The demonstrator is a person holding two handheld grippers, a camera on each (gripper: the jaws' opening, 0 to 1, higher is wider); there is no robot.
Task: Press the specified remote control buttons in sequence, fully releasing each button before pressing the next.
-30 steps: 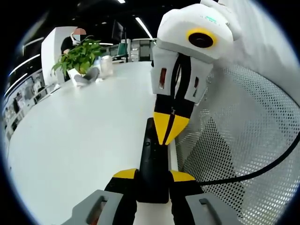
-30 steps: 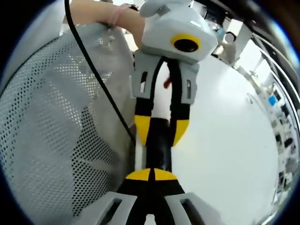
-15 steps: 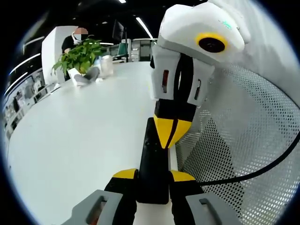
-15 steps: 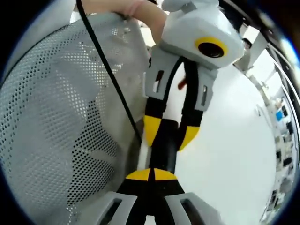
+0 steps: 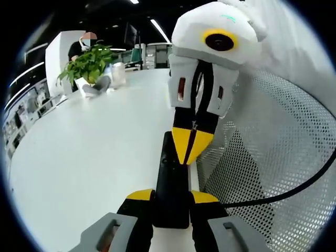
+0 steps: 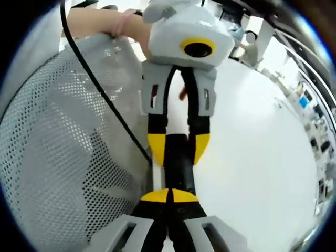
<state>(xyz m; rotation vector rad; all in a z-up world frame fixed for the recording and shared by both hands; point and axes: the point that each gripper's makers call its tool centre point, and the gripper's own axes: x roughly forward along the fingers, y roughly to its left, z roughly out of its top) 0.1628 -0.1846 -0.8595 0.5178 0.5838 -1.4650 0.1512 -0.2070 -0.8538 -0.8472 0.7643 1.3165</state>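
A black remote [image 5: 170,173] lies lengthwise over the white table, its near end clamped between the yellow fingertips of my left gripper [image 5: 171,197]. My right gripper [image 5: 188,148] comes down from above, shut, with its joined yellow tips resting on the remote's upper face. In the right gripper view my right gripper [image 6: 169,195] is shut with its tips against the remote [image 6: 178,169], and my left gripper [image 6: 177,149] faces it, holding the remote's sides. The buttons under the tips are hidden.
The white table [image 5: 94,147] stretches left and back to a potted plant [image 5: 89,62] and a few small items. A white mesh chair back [image 5: 273,157] with a black cable [image 5: 294,186] stands close on the right. A person's hand [image 6: 123,26] holds my left gripper.
My right gripper tilted aside half a second ago and has swung back to its earlier pose, tips still on the remote. My left gripper and the remote have stayed put.
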